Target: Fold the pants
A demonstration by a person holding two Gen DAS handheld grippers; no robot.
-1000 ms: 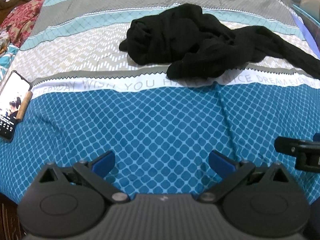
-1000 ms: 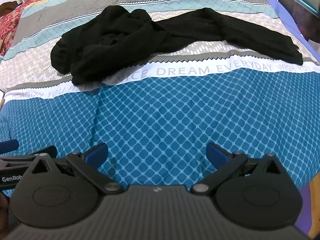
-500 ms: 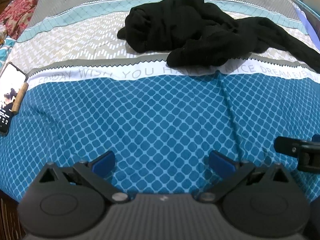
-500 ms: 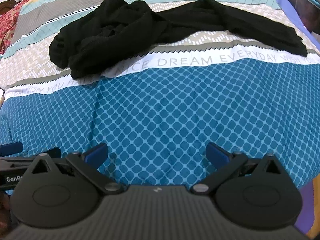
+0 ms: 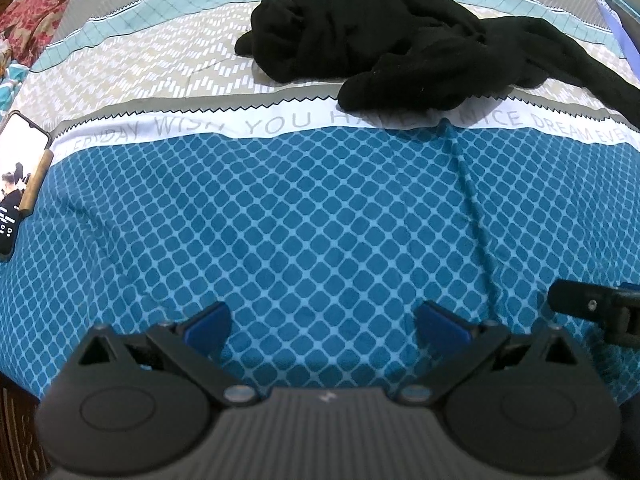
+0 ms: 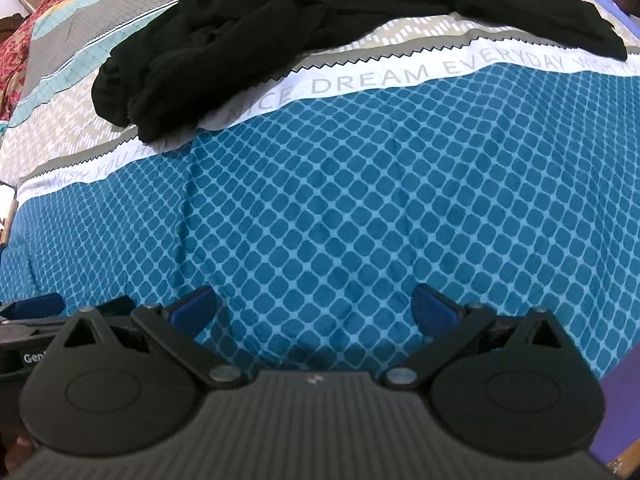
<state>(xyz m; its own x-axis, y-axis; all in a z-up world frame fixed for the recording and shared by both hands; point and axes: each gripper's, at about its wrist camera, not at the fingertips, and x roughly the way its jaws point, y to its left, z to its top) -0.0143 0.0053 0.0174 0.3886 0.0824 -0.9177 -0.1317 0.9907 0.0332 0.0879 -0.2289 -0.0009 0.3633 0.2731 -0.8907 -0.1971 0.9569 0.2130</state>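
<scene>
Nearer now, both spread tongs (image 5: pixel 324 326) (image 6: pixel 314 308) face black pants (image 5: pixel 384 36); bedsheet (image 6: pixel 340 208) reads "NICE DREAM EVERYDAY".

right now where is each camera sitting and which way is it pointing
Left wrist: on the left gripper, looking forward over the bedspread at the crumpled black pants, phone at left; its open blue fingertips show, with the right gripper's tip at the right edge.
Right wrist: on the right gripper, facing the same black pants; its open fingertips show, the left gripper at lower left.
Shared: pants, bedspread lettering, phone, each other's gripper.
</scene>
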